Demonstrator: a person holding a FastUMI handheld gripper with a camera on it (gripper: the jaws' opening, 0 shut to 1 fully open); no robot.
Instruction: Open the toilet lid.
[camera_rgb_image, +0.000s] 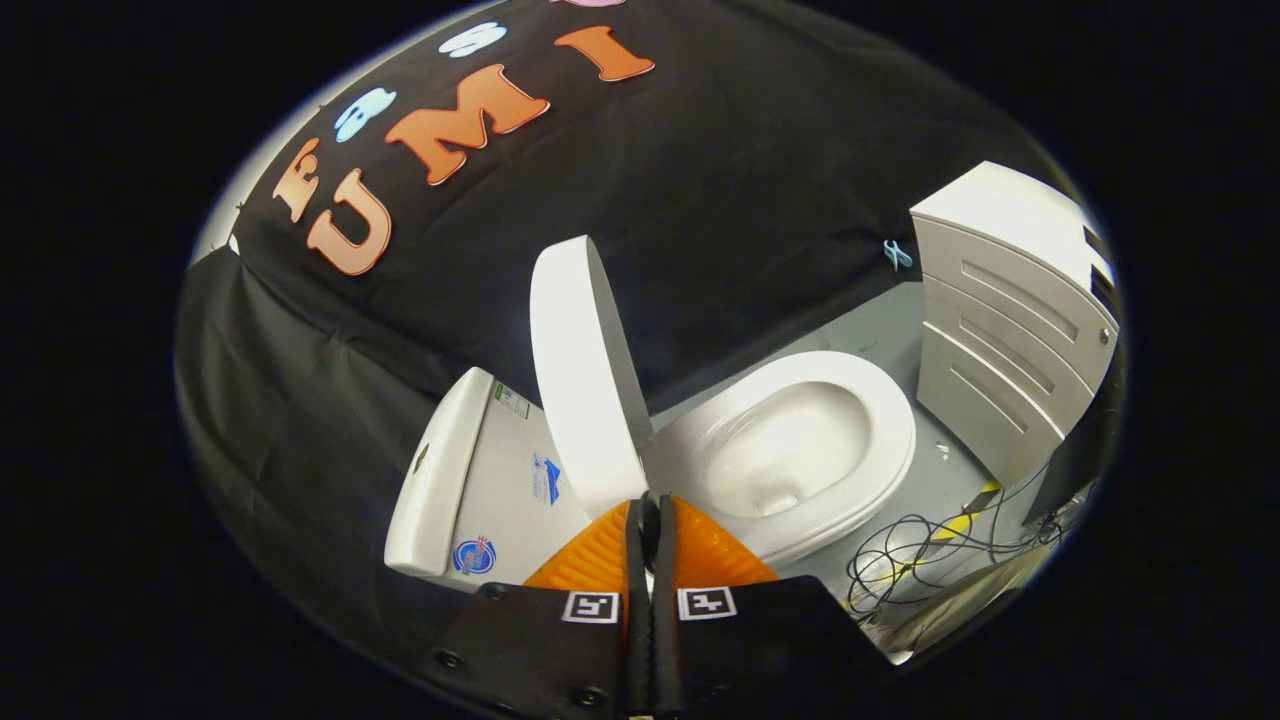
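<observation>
Toilet lid (580, 370) stands raised at frame centre, between tank (450, 480) at lower left and open bowl (800, 445) to its right, just ahead of the gripper (650, 505) whose jaws are pressed together on nothing, drawer cabinet (1010, 330) at right.

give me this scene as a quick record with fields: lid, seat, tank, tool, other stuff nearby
lid: toilet lid raised, standing near upright just ahead of the tool
seat: toilet seat down, bowl open to view
tank: tank behind the lid, beside the fingers
tool: tool with fingers closed together, nothing held between them
nearby: drawer cabinet beyond the bowl; cables on the floor
</observation>
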